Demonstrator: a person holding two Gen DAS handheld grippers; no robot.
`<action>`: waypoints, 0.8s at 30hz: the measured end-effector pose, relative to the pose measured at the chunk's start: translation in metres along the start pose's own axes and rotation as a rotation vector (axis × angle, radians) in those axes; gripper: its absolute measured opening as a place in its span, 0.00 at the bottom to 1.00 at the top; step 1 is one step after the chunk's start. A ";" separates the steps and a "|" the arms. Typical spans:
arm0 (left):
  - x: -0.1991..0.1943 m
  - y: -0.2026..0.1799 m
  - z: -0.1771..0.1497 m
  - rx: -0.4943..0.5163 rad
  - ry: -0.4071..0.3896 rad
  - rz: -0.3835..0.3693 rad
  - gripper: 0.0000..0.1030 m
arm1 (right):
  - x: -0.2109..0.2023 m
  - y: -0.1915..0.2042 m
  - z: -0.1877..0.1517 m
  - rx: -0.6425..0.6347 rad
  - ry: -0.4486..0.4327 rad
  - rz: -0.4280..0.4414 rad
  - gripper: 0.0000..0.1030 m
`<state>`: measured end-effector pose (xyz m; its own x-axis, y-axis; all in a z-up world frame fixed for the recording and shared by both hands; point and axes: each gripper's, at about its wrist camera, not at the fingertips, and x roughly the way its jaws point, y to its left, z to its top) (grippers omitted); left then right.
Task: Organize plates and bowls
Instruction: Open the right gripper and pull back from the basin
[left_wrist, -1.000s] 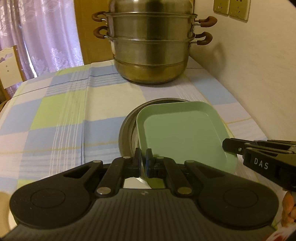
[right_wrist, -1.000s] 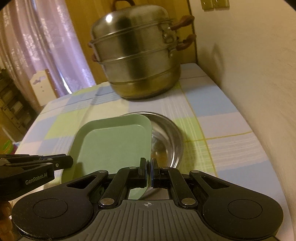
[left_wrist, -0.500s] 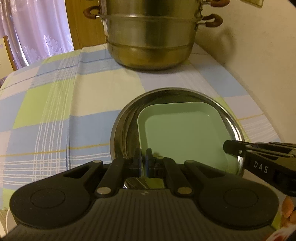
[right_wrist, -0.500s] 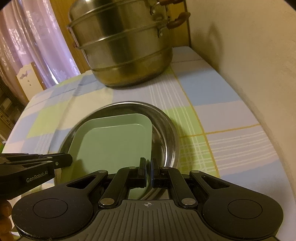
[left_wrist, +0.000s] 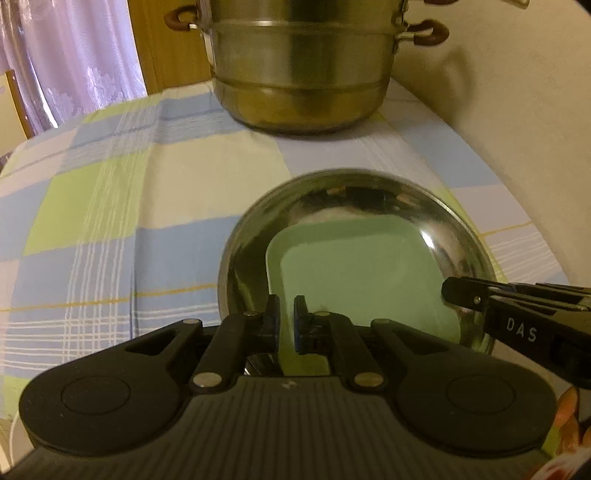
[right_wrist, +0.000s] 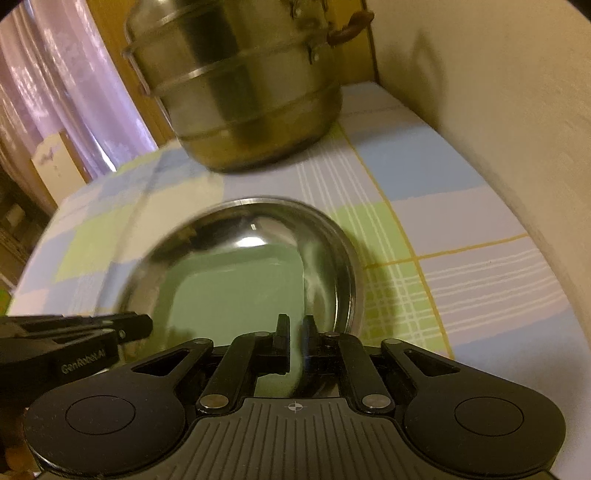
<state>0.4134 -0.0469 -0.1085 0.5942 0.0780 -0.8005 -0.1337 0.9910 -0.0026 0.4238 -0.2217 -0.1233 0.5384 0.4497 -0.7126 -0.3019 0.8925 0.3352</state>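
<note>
Plate (left_wrist: 364, 273) now lies in the bowl (left_wrist: 258, 236); right tool (right_wrist: 294, 334) has just spread off its rim, left tool (left_wrist: 286, 317) barely parted. Nesting done.

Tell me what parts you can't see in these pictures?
- Near edge of the square pale green plate: hidden behind the left tongs in the left wrist view, and behind the right tongs in the right wrist view.
- Top of the big stacked steel steamer pot: cut off by both pictures' upper edges.
- Round shiny steel bowl: its near rim is hidden.
</note>
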 end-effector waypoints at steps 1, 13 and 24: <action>-0.003 0.000 0.002 0.000 -0.008 0.000 0.06 | -0.004 0.000 0.000 -0.001 -0.021 0.005 0.30; -0.085 0.009 0.004 0.001 -0.090 -0.032 0.13 | -0.085 -0.002 0.010 0.053 -0.159 0.078 0.61; -0.159 0.005 -0.041 -0.013 -0.098 -0.058 0.14 | -0.156 -0.014 -0.030 0.123 -0.163 0.120 0.75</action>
<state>0.2858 -0.0583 -0.0059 0.6760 0.0312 -0.7363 -0.1065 0.9928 -0.0557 0.3202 -0.3052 -0.0351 0.6275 0.5433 -0.5577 -0.2787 0.8256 0.4907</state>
